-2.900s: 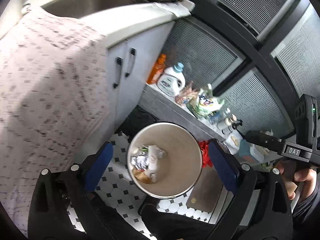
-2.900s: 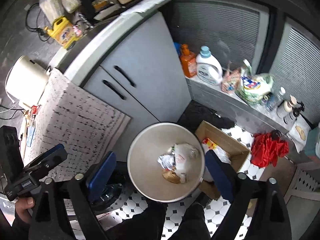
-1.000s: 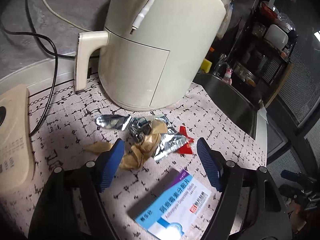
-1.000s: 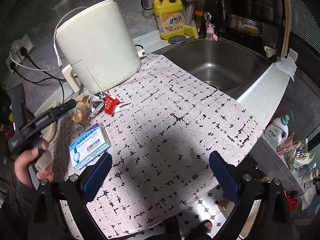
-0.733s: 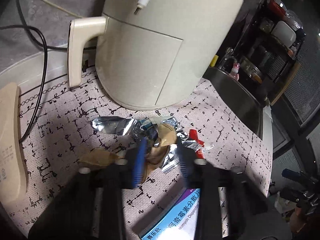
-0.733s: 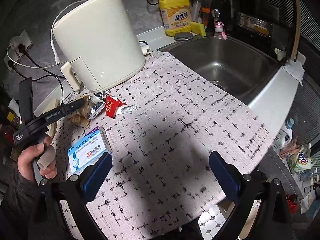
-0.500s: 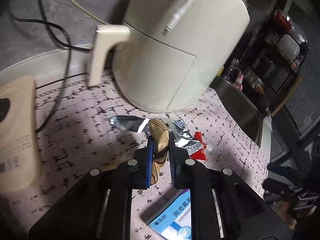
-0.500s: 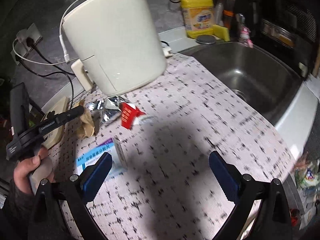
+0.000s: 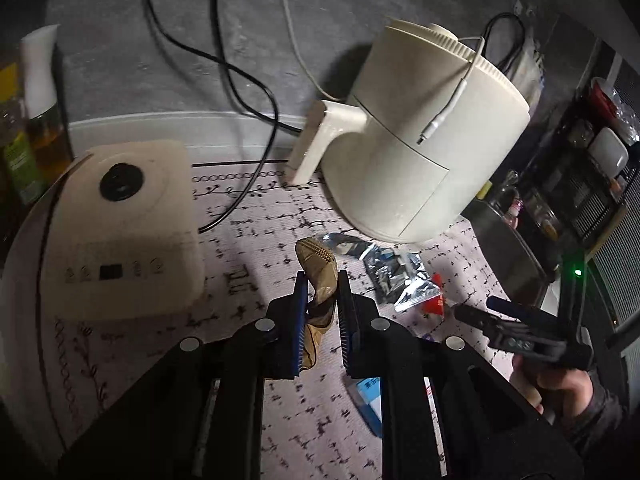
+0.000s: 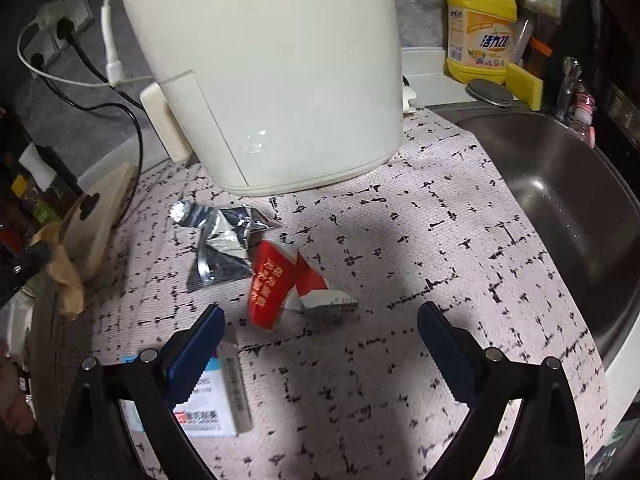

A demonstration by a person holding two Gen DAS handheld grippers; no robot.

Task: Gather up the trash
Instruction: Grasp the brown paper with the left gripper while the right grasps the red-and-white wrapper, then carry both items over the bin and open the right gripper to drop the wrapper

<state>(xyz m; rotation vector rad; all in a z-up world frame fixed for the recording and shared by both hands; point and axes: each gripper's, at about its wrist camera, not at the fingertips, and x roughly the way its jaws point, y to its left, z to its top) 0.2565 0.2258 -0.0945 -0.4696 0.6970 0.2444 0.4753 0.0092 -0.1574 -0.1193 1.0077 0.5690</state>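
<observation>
Patterned cloth covers the table (image 10: 420, 240), with a cream fryer (image 10: 272, 72) at the far side and a steel sink (image 10: 560, 184) to the right. Pinching a crumpled brown wrapper (image 9: 318, 276) between its pads, the left claw (image 9: 322, 294) holds it clear of the cloth, left of the foil wrappers (image 10: 222, 240). Spread wide and holding nothing, the right claw (image 10: 320, 344) hangs just near of a red wrapper (image 10: 276, 280), with a blue-and-white box (image 10: 208, 408) under its left finger.
</observation>
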